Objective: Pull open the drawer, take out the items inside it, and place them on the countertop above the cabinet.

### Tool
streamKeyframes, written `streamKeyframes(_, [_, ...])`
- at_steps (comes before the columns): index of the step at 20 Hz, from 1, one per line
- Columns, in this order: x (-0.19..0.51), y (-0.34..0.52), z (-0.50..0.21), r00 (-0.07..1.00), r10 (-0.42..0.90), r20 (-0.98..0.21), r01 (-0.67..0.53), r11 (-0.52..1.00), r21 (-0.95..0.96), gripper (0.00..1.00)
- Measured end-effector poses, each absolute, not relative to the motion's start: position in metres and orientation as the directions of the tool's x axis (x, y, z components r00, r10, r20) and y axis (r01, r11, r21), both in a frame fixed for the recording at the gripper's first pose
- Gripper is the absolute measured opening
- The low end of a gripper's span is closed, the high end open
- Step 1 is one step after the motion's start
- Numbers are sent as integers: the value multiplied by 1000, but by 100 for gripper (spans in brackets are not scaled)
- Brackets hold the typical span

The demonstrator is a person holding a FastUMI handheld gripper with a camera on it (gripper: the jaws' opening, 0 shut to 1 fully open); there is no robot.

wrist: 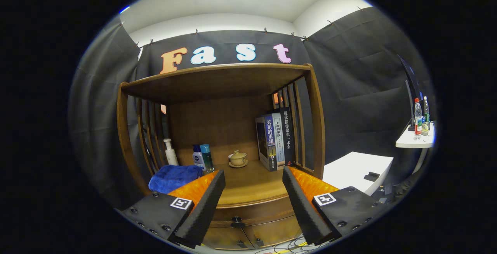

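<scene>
Gripper (253,176) jaws spread wide, nothing between them, hovering in front of wooden cabinet (316,129). Drawer (248,213) shut, its dark knob (236,220) just below gap between fingers; contents hidden. Countertop (252,186) above drawer carries blue towel (172,177) at left front corner, white pump bottle (170,152) behind it, two small bottles (203,157) beside towel, lidded tea cup (237,158) on saucer near back, books (275,139) upright at right edge. White box (355,170) right of cabinet.
</scene>
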State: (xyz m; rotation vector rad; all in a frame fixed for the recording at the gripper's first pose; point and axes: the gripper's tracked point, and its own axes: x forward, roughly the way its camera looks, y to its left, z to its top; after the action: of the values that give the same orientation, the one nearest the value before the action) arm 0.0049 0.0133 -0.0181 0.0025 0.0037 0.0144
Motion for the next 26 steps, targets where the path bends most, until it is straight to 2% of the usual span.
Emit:
streamKeyframes(12, [38, 29, -107, 998, 42, -56, -42, 999, 1, 98])
streamKeyframes(26, [63, 41, -212, 971, 77, -227, -85, 996, -22, 98])
